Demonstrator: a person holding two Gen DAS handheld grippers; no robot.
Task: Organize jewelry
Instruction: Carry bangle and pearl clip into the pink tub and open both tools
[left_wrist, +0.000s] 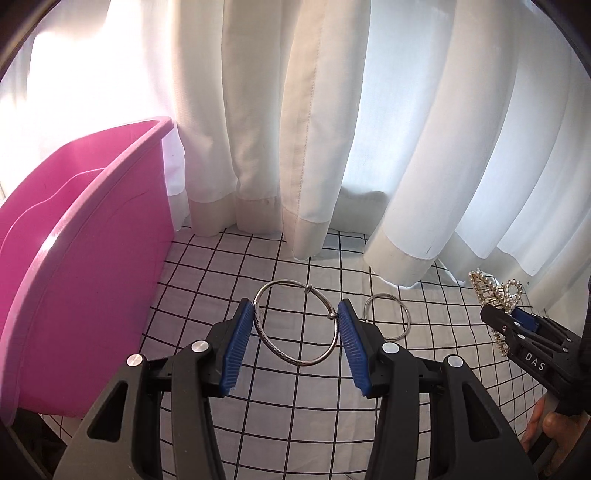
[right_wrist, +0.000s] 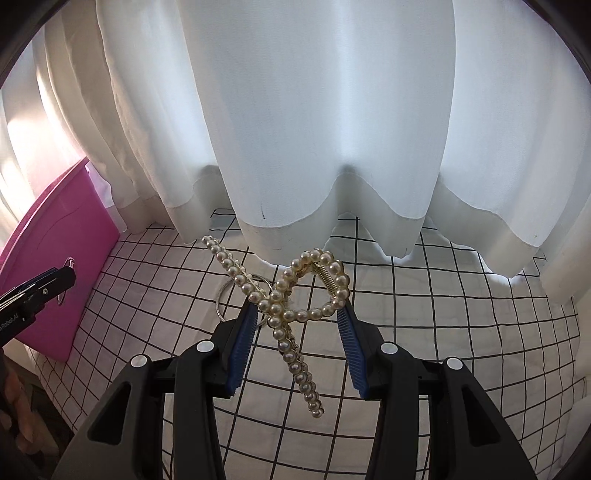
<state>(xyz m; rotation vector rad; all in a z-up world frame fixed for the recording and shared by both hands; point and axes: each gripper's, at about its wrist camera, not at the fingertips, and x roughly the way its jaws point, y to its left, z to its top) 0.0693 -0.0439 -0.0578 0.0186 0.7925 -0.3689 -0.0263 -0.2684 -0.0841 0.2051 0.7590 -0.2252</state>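
ribbed blue gripper; thin metal bangle

White curtains hung in deep folds across the whole back of the scene, lit from behind so that the far-left folds glowed brightest. Their hemmed lower edges rested on, or just above, a white cloth printed with a black grid, which covered the table. The cloth lay slightly rumpled, its lines bending over soft ridges toward the right. A small dark mark showed on one curtain hem. At the lower left corner, beyond the cloth's edge, a dark area was visible, too dim to make out.
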